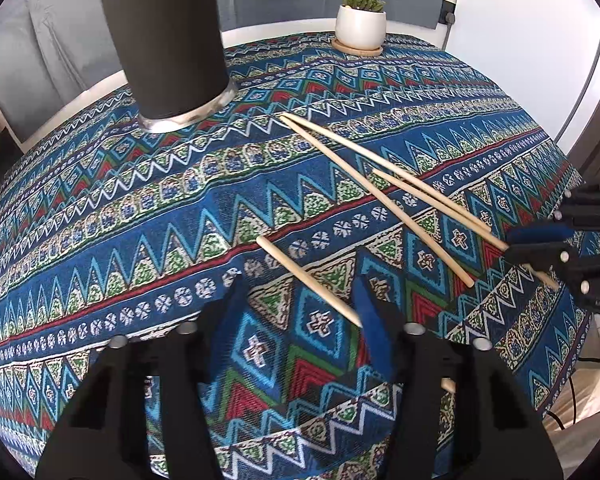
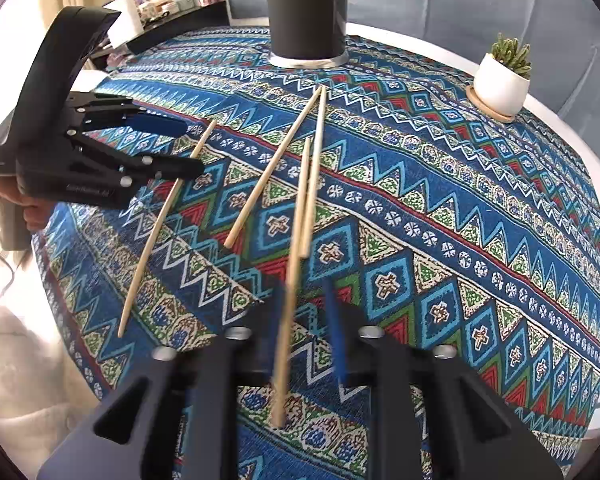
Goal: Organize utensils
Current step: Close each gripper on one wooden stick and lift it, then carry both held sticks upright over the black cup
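Your right gripper (image 2: 304, 300) has its blue-padded jaws drawn in on a pale wooden chopstick (image 2: 290, 308), though a gap shows on one side. Your left gripper (image 1: 296, 300) stands part open, one pad (image 1: 370, 320) against another chopstick (image 1: 308, 280), nothing pinched. Two more chopsticks (image 1: 376, 196) lie loose on the patterned blue tablecloth (image 1: 140, 208), well short of the tall black cylindrical holder (image 1: 168, 44), likely their destination.

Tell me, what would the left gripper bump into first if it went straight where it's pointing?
Probably the chopstick lying on the tablecloth between the open fingers of the left gripper. Depth is hard to judge, so it might hit the cloth just beside the stick instead.
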`<control>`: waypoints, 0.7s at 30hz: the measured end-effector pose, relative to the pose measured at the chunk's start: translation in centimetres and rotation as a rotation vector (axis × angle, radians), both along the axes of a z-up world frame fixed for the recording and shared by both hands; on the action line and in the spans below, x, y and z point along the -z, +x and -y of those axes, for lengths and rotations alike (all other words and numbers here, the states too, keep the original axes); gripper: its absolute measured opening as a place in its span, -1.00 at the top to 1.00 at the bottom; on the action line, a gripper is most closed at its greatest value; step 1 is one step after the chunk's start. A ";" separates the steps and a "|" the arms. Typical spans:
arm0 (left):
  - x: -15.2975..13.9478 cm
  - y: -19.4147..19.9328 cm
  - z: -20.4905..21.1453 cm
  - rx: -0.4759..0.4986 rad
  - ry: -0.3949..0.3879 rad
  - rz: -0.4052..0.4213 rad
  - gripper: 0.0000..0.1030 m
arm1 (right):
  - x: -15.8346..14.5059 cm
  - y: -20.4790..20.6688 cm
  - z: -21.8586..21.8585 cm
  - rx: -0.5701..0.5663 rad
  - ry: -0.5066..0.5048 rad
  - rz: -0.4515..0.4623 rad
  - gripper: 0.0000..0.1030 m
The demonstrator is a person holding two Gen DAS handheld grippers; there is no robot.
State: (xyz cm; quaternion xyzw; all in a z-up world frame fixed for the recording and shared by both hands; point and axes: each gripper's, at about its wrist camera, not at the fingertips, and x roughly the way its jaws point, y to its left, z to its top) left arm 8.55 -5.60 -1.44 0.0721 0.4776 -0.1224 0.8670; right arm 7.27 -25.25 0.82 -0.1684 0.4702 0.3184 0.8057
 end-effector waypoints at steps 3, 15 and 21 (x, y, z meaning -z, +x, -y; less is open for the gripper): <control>-0.3 0.0 -2.5 -0.038 -0.047 -0.028 0.70 | -0.1 -1.0 -0.3 -0.031 -0.025 0.022 0.91; -0.6 -1.9 -9.6 -0.149 -0.231 -0.088 0.91 | -1.3 -4.1 1.2 -0.019 0.216 -0.011 0.91; -2.6 -2.6 -11.3 -0.165 -0.239 0.015 0.91 | -2.2 -4.3 2.6 0.068 0.377 0.019 0.91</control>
